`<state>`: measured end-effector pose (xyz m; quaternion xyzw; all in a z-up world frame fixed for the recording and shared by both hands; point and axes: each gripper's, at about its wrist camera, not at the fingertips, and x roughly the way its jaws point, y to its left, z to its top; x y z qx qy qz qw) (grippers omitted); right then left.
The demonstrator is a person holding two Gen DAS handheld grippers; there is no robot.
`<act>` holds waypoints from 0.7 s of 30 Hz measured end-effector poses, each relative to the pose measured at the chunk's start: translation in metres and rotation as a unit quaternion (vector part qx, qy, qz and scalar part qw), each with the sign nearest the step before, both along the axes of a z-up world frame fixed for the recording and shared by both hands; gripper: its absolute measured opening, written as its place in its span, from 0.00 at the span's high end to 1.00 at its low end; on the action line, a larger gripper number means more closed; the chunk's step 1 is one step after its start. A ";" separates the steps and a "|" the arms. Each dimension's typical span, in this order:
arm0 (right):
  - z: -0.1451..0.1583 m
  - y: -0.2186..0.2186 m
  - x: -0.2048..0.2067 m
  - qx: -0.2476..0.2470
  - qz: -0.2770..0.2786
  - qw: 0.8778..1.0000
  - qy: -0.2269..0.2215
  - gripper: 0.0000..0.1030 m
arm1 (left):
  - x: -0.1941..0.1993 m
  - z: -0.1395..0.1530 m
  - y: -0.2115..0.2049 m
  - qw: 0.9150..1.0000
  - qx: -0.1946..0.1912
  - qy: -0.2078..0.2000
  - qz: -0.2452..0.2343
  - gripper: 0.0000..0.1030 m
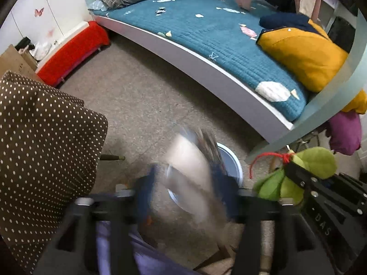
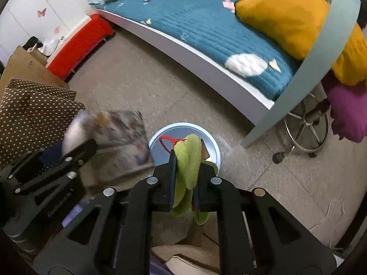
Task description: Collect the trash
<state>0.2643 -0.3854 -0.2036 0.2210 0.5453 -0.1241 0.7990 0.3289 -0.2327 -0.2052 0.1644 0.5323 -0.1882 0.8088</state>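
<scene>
Here the right gripper (image 2: 186, 167) pinches a soft, light green cloth (image 2: 187, 160) by its middle over the bin (image 2: 213, 146), while the left gripper (image 1: 183, 197) is spread.

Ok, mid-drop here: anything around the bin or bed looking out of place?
Yes. Small scraps lie scattered across the teal bed cover. The blurred wrapper by the left claw sits beside the white bin, not clearly over it. The right claw is shut on a green cloth piece above the bin.
</scene>
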 end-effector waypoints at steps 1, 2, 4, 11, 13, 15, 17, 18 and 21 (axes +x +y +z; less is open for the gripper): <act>-0.001 0.000 0.000 0.002 -0.002 1.000 0.002 0.87 | 0.001 0.001 0.000 1.000 -0.001 -0.005 -0.001 0.35; -0.002 -0.001 0.000 0.003 -0.002 1.000 0.003 0.87 | 0.001 0.001 0.001 1.000 0.000 -0.009 -0.002 0.35; -0.002 0.002 0.001 0.002 0.000 1.000 0.005 0.87 | 0.005 0.000 0.004 1.000 -0.002 0.001 0.004 0.35; -0.010 0.017 0.014 0.004 0.025 1.000 0.012 0.87 | 0.015 -0.003 0.037 0.999 0.004 0.011 0.038 0.35; -0.012 0.023 0.020 0.003 0.035 0.999 0.015 0.87 | 0.017 -0.005 0.049 0.998 0.010 0.014 0.054 0.35; -0.012 0.028 0.025 0.003 0.038 0.999 0.015 0.83 | 0.019 -0.005 0.060 0.998 0.010 0.015 0.066 0.35; -0.010 0.032 0.032 0.003 0.036 0.999 0.017 0.52 | 0.020 -0.005 0.070 0.997 0.010 0.018 0.076 0.35; -0.008 0.032 0.033 0.001 0.033 0.999 0.012 0.35 | 0.019 -0.004 0.073 0.997 0.010 0.019 0.078 0.35; 0.000 0.036 0.034 -0.032 0.029 0.999 0.000 0.35 | 0.018 -0.001 0.084 0.996 0.010 0.016 0.085 0.35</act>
